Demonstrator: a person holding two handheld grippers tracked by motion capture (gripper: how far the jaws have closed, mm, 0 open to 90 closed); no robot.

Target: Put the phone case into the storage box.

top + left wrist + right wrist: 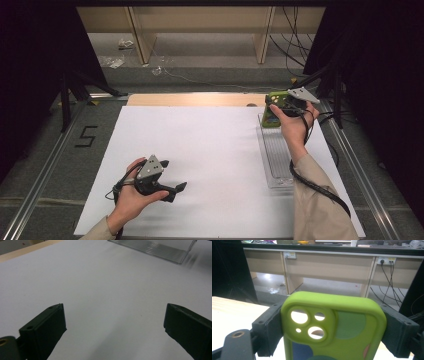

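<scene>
The right gripper [276,106] holds a green phone case [332,325] by its two long edges, its jaws spread wide and pressed against either side, as the right gripper view makes plain; the case's camera cut-outs face that camera. In the high view the case hangs at the far right of the white counter [200,165], above the far end of a clear plastic tray [275,160] that lies lengthwise beside the right forearm. Whether the case touches the tray or hovers over it cannot be told. The left gripper [172,190] rests low near the front left of the counter, its jaws standing fully apart with nothing between them, well apart from the tray. As a judgement, the pick-up is done and the case has reached the tray; lowering it in and letting go are left, and the left gripper has no part yet.
</scene>
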